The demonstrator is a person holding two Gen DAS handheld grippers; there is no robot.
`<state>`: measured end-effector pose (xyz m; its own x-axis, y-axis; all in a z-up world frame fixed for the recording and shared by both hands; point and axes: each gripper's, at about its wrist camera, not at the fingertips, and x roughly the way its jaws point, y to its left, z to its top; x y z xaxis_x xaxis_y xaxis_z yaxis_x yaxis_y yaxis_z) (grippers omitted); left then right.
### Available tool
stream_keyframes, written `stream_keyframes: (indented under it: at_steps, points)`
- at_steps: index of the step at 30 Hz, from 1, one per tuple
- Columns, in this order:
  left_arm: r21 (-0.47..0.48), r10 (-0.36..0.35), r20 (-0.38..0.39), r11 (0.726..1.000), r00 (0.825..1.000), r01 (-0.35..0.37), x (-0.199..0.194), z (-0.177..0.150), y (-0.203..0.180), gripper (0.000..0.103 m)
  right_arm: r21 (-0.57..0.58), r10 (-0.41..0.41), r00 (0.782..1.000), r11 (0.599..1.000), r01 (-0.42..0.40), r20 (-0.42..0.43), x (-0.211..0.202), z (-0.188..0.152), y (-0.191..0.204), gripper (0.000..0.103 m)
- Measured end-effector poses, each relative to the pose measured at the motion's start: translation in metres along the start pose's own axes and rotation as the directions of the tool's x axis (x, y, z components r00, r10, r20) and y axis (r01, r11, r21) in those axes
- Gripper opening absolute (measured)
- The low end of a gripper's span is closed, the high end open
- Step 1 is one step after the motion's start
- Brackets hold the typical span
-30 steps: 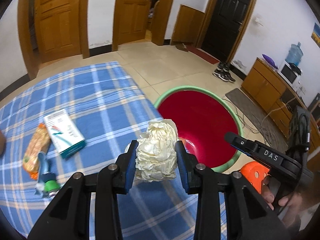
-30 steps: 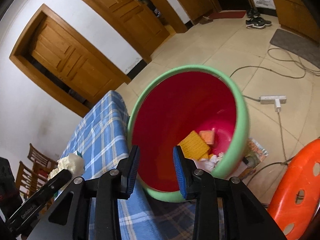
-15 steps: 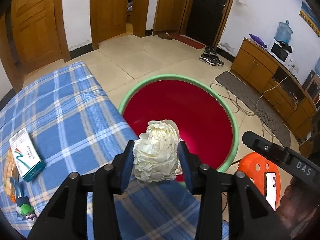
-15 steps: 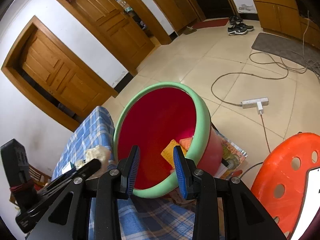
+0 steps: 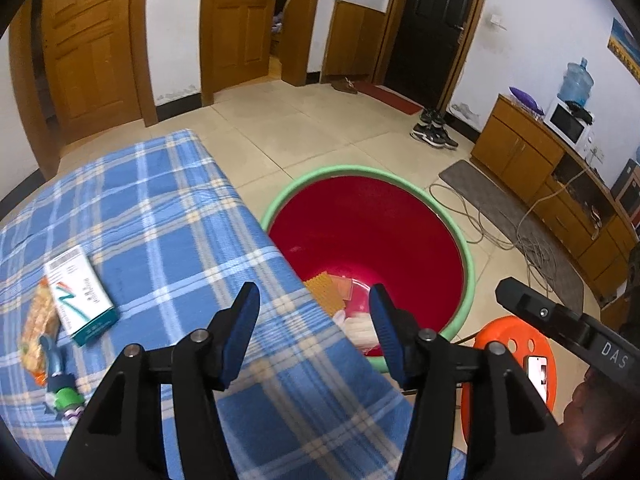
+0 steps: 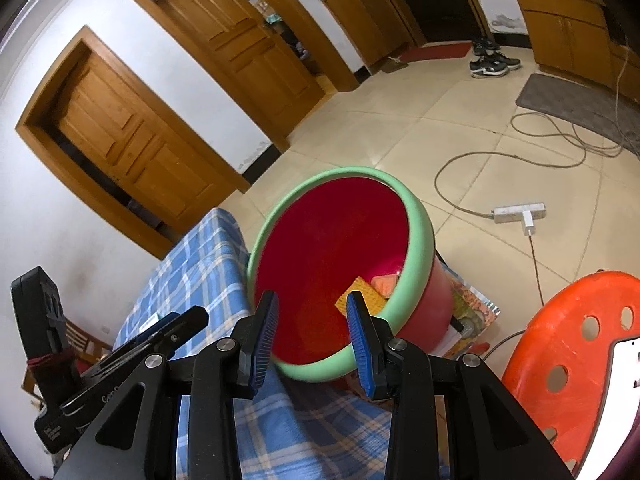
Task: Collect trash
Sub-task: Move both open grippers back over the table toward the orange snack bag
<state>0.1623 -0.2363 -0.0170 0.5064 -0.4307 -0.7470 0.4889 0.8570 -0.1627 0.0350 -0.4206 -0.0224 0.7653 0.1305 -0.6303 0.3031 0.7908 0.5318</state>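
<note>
Left wrist view shows my left gripper (image 5: 314, 322) with its jaws spread wide and nothing between them, hanging over the edge of the blue checked surface (image 5: 160, 216) next to the red bin (image 5: 466, 248) with the green rim. A pale, blurry lump (image 5: 360, 328) sits low in the bin just past the right jaw; I think it is crumpled paper trash, but it is too smeared to be sure. More trash waits on the surface, well apart from the bin: a white and teal box (image 5: 80, 296), an orange snack wrapper (image 5: 38, 324) touching it, and a small green and purple thing (image 5: 64, 394) near the edge. My right gripper (image 6: 314, 332) also has its jaws apart and empty, pointing into the bin. What could go wrong, I think: the two grippers are close together, so they could bump when I swing the left one back for the box. The box is flat and wide, so the jaws may slip off it. The wrapper is thin and could slide away. The bin looks tilted in the right wrist view, so a hard push might tip it. Only the left wrist view shows the trash still on the surface. Only the right wrist view shows the bin's red outside, the yellow waffle piece (image 6: 362, 294) inside it clearly, and the papers (image 6: 472, 312) on the floor behind it.
</note>
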Motion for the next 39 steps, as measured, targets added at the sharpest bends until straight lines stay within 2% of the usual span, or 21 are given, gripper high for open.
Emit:
stream_keyframes:
  at_steps: [2, 15, 19, 24, 31, 35, 39]
  points:
    - [-0.008, 0.013, 0.01, 1.0, 1.0, -0.013, -0.01, -0.003, 0.004, 0.057, -0.015, 0.011, 1.0, 1.0, -0.011, 0.005, -0.006, -0.002, 0.007, 0.042]
    - [-0.098, 0.119, 0.082, 0.989, 0.99, -0.11, -0.074, -0.021, 0.063, 0.057, -0.113, 0.085, 0.996, 0.99, -0.089, -0.036, -0.027, -0.023, 0.067, 0.043]
    - [-0.129, 0.18, 0.09, 0.977, 0.979, -0.168, -0.091, -0.028, 0.092, 0.057, -0.145, 0.133, 0.988, 0.979, -0.143, -0.078, -0.023, -0.031, 0.094, 0.044]
    - [-0.162, 0.252, 0.089, 0.958, 0.964, -0.236, -0.105, -0.036, 0.13, 0.057, -0.185, 0.14, 0.984, 0.97, -0.159, -0.109, -0.012, -0.04, 0.122, 0.044]
    - [-0.198, 0.313, 0.042, 0.934, 0.949, -0.299, -0.097, -0.039, 0.18, 0.057, -0.255, 0.152, 0.974, 0.948, -0.192, -0.167, 0.013, -0.047, 0.164, 0.044]
    - [-0.221, 0.311, 0.003, 0.927, 0.95, -0.302, -0.079, -0.039, 0.201, 0.057, -0.293, 0.147, 0.972, 0.936, -0.197, -0.183, 0.028, -0.047, 0.183, 0.044]
    - [-0.226, 0.303, -0.038, 0.926, 0.952, -0.304, -0.057, -0.042, 0.216, 0.057, -0.311, 0.142, 0.971, 0.93, -0.197, -0.191, 0.045, -0.047, 0.194, 0.052]
